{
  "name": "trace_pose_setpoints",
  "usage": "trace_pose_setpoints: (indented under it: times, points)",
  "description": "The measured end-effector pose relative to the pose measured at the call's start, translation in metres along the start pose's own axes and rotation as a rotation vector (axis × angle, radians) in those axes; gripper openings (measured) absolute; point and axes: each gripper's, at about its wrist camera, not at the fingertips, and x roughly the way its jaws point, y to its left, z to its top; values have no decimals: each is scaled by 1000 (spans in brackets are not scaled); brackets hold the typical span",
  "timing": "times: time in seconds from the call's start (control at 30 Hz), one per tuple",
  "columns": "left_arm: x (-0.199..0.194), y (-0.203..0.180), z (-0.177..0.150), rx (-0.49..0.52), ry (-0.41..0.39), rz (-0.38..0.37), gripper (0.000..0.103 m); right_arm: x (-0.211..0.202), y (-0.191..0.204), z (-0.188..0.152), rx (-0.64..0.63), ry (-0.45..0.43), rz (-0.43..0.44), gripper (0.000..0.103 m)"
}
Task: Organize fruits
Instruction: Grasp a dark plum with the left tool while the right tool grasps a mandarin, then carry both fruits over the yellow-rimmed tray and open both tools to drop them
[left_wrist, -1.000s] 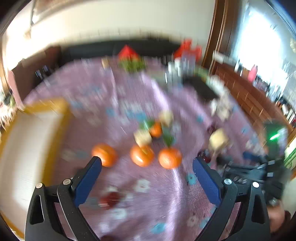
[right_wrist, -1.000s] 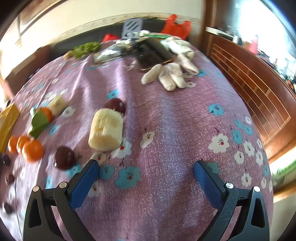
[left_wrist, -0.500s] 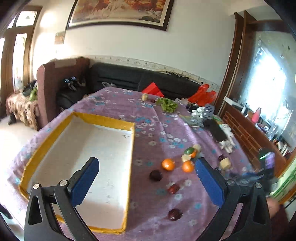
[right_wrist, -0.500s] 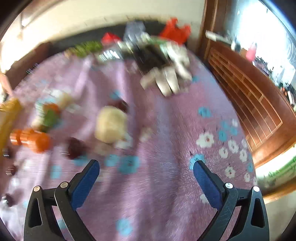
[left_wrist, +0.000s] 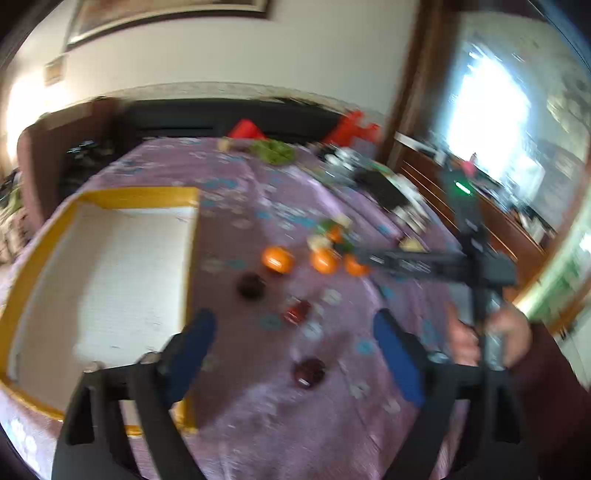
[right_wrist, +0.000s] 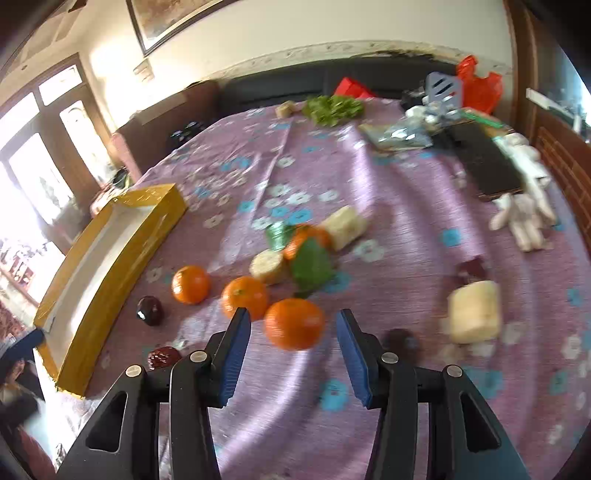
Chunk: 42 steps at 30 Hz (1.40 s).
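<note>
Three oranges lie in a row on the purple flowered cloth (right_wrist: 399, 236); the nearest orange (right_wrist: 294, 323) sits between the fingers of my right gripper (right_wrist: 293, 347), which is open and does not touch it. Two more oranges (right_wrist: 244, 297) (right_wrist: 191, 284) lie to its left. Dark red fruits (right_wrist: 149, 311) (right_wrist: 162, 356) lie near the yellow-rimmed white tray (right_wrist: 122, 236). My left gripper (left_wrist: 291, 354) is open and empty above dark fruits (left_wrist: 308, 372) (left_wrist: 297, 312), beside the tray (left_wrist: 110, 280). The right gripper also shows in the left wrist view (left_wrist: 436, 264).
Pale cut fruit chunks (right_wrist: 474, 311) (right_wrist: 345, 226) and a green leaf (right_wrist: 312, 267) lie among the oranges. At the back of the table are greens (right_wrist: 332, 107), a black flat object (right_wrist: 480, 158), white gloves (right_wrist: 524, 218) and a red bag (right_wrist: 478, 86). A dark sofa stands behind.
My right gripper has swung left to the oranges and narrowed around the nearest one. My left gripper has dropped closer to the cloth and turned right, past the tray's corner.
</note>
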Motion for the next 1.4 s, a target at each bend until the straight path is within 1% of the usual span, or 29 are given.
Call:
trace_pose_setpoints:
  times: [0.03,0.1,0.23,0.27,0.33,0.4,0.43,0.47,0.5,0.57,0.6,0.67,0.73,0.87,1.0,1.07,1.1,1.13,1.23,1.3,1.4]
  points:
    - [5,-4,-2,16,20,-7,61,2,2,-2,-5,4,6,52]
    - [18,-10,-7,41,70,-15,55,6,9,-5,-24,-3,-9,52]
    - [40,-17,-17,54,145,-38,55,9,4,-4,-5,3,-4,52]
    - [42,-19,-20,63,150,-38,55,11,2,-5,5,9,2,52]
    - [51,-24,-22,76,171,-33,54,16,-2,-7,18,19,6,50]
    - [58,-24,-22,71,194,-34,55,20,-3,-9,24,29,10,43]
    - [63,-25,-24,71,208,-20,54,19,-2,-10,17,24,3,42]
    - [66,-25,-24,76,213,-2,54,19,0,-11,8,23,-1,42]
    - [68,-25,-24,82,216,14,50,18,1,-11,4,19,-3,42]
    - [72,-24,-25,84,222,66,35,18,3,-12,-1,15,-15,42]
    - [71,-22,-24,78,218,78,27,17,3,-13,0,14,-17,42]
    - [70,-15,-23,39,221,46,27,15,3,-13,4,11,-23,41]
    - [64,-11,-23,13,212,39,27,8,5,-14,6,-1,-24,41]
    - [38,-4,-18,-16,151,20,27,-18,14,-17,24,-35,0,41]
    - [0,17,-4,-73,55,31,27,-47,48,-16,-33,-66,40,42]
    - [-23,37,3,-107,4,67,27,-59,72,-12,-71,-81,69,42]
    - [-31,46,4,-118,-12,88,27,-65,88,-8,-95,-87,97,42]
    - [-39,58,7,-130,-27,120,27,-67,101,-5,-113,-88,120,42]
    - [-57,100,12,-163,-39,234,27,-65,147,4,-177,-81,200,42]
    - [-63,123,13,-188,-33,279,27,-53,180,7,-218,-56,246,42]
    - [-61,162,12,-229,-1,346,27,-28,224,3,-277,-7,290,42]
